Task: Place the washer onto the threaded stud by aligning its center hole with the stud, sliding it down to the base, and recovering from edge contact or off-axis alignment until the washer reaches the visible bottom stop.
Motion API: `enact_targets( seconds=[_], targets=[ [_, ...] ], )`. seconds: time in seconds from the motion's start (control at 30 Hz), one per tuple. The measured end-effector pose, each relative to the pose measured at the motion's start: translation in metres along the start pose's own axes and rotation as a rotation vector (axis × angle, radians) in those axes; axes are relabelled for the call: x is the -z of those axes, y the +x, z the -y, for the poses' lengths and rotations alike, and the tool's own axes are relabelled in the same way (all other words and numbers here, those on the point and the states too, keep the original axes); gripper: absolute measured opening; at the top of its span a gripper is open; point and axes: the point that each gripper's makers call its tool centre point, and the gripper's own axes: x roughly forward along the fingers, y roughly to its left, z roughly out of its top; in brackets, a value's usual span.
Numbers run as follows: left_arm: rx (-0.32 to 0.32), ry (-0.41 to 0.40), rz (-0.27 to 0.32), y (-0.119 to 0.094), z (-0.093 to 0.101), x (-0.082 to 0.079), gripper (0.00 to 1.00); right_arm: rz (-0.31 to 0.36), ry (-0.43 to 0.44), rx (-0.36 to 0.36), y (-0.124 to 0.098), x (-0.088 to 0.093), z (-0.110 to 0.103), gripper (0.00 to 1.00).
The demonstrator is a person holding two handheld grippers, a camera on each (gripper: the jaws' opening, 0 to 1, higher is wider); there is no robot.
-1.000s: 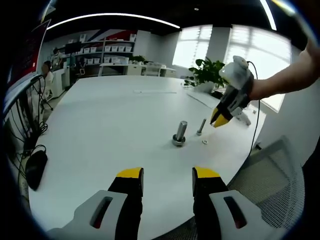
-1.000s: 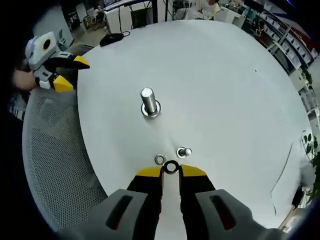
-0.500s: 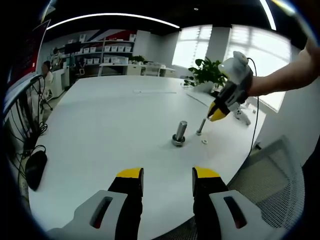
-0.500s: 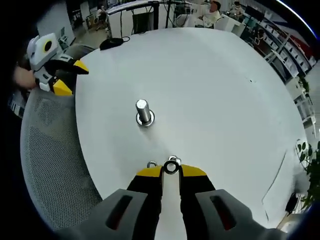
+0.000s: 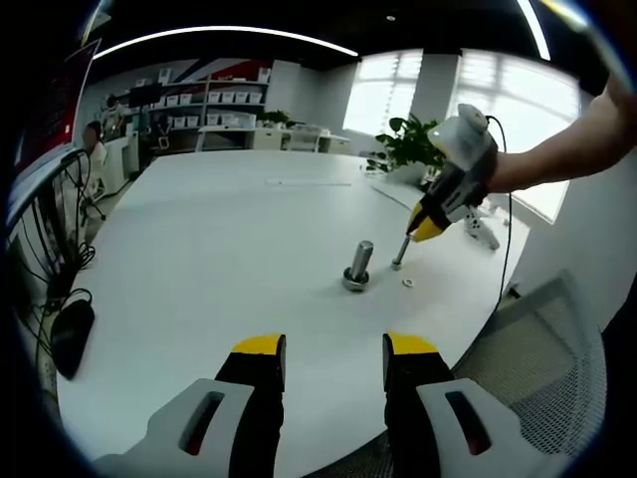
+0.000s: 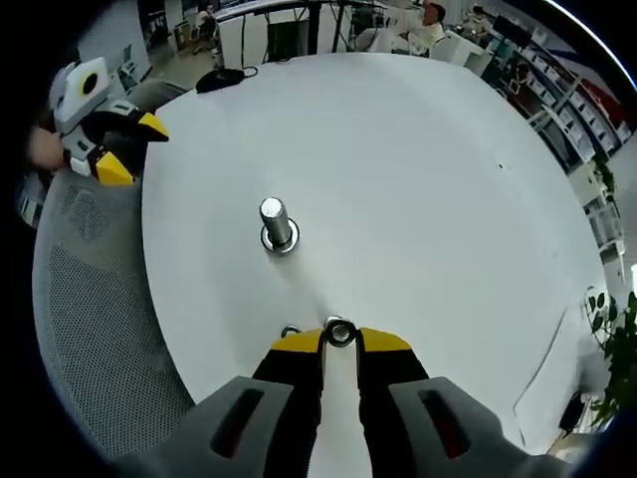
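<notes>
My right gripper (image 6: pixel 340 342) is shut on a small metal washer (image 6: pixel 340 333), which sits right over the top of a thin upright stud (image 5: pixel 401 252) on the white table (image 6: pixel 418 179). In the left gripper view, the right gripper (image 5: pixel 426 226) hangs at that stud's top. A thicker bolt (image 6: pixel 274 221) (image 5: pixel 358 263) stands nearby with a ring at its base. A loose washer (image 6: pixel 290 331) (image 5: pixel 407 283) lies beside the thin stud. My left gripper (image 5: pixel 334 349) is open and holds nothing, near the table edge; it also shows at far left (image 6: pixel 111 147).
A grey mesh chair (image 6: pixel 90 299) (image 5: pixel 557 339) stands against the table's edge by both grippers. A black object (image 5: pixel 70 334) lies off the table's left side. Plants (image 5: pixel 418 144) and shelves are beyond the far edge.
The right gripper has carried the washer forward from beside the thin stud to directly over its top. The left gripper has stayed put and open.
</notes>
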Motion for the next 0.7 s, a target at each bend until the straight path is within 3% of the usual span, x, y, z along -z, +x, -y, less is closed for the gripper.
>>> enact_targets(
  seconds=[0.7],
  targets=[
    [0.005, 0.000, -0.010, 0.001, 0.000, 0.002, 0.37, -0.065, -0.013, -0.036, 0.023, 0.008, -0.001, 0.14]
  ],
)
